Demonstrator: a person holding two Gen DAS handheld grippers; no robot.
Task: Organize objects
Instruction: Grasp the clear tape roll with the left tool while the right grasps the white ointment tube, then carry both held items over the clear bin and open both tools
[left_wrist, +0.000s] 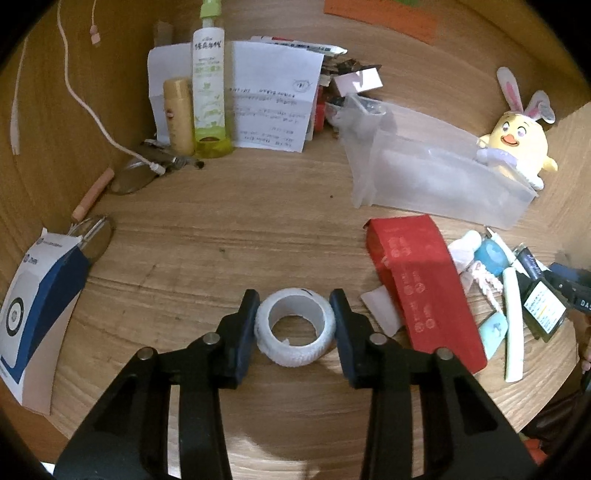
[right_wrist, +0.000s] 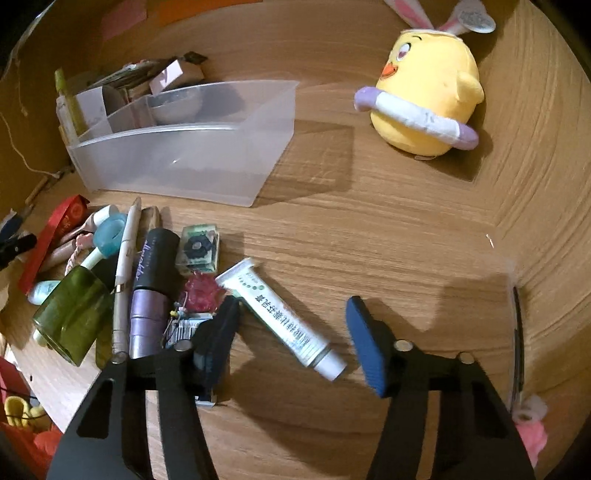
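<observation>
Left claw (left_wrist: 295, 321) grips tape roll (left_wrist: 294, 326); right claw (right_wrist: 291, 332) gapes over tube (right_wrist: 282, 317), bare desk (right_wrist: 388, 236) beyond.

The wood-grain counter (left_wrist: 229, 229) carries a white tape roll (left_wrist: 294, 326) at lower centre of the left view, a red ribbon (left_wrist: 417, 284) to its right, and a clear plastic organizer (left_wrist: 436, 173) at right. A blue-and-white box (left_wrist: 33, 306) lies at the left edge. In the right view, a white tube (right_wrist: 280, 317) lies at centre and a yellow chick plush (right_wrist: 428, 92) sits upper right.
</observation>
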